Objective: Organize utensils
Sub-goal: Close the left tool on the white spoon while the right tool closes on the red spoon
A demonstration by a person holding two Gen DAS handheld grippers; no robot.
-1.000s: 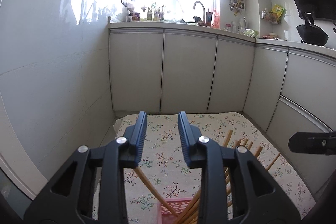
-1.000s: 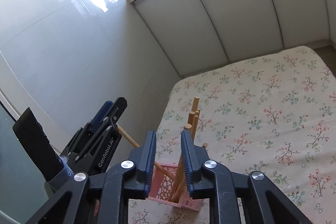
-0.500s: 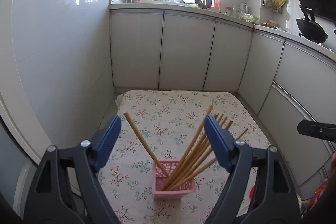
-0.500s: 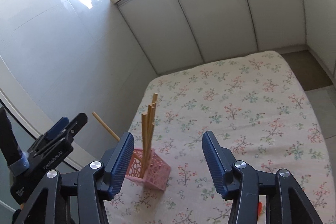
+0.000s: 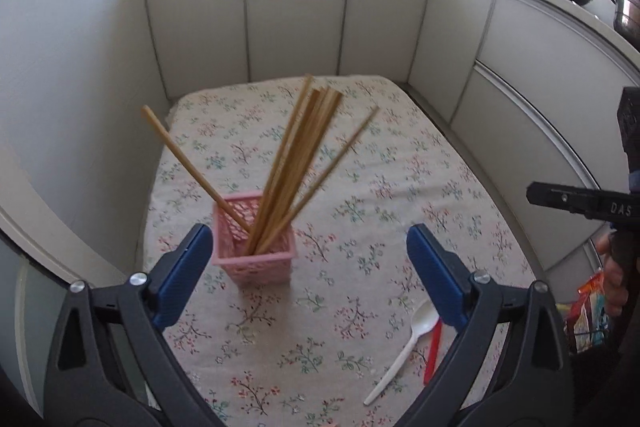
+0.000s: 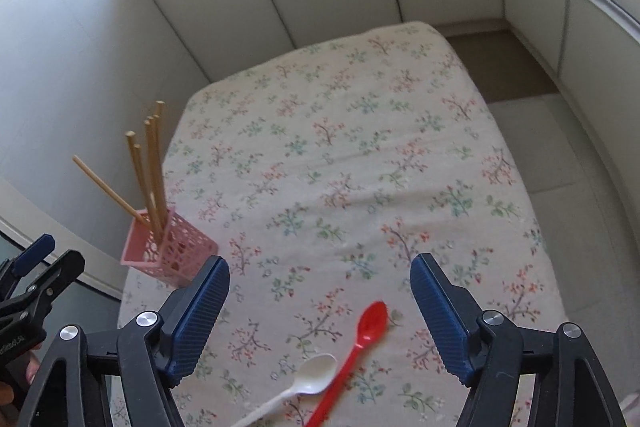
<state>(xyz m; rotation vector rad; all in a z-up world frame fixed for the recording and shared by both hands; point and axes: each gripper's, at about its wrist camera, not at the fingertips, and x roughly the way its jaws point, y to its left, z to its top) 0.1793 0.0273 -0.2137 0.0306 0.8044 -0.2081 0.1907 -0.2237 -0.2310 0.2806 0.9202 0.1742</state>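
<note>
**A:** Well, start at the fingers. How do they stand?

**B:** Both pairs are spread wide with nothing between them. The left gripper (image 5: 308, 267) hangs above the worktop (image 5: 360, 155), its blue pads touching nothing. The right gripper (image 6: 320, 295) is spread just as far, also empty.

**A:** And the utensils themselves?

**B:** A pink lattice basket (image 5: 256, 239) stands upright on the floral cloth, holding a bundle of wooden chopsticks (image 5: 296, 163). Most lean together toward the far right; one chopstick (image 5: 192, 167) tilts off alone to the left. A white spoon (image 6: 296, 391) and a red spoon (image 6: 356, 343) lie flat on the cloth, side by side, bowls pointing away from the right wrist camera.

**A:** Where do they lie relative to the fingers?

**B:** In the left wrist view the basket sits just inside the left finger, near it but apart. The two spoons lie close under the right finger of that same gripper, the red one partly hidden behind it. In the right wrist view the spoons lie between the spread fingers, low in view, and the basket stands off to the left near the worktop's edge, beyond the left finger.
</note>
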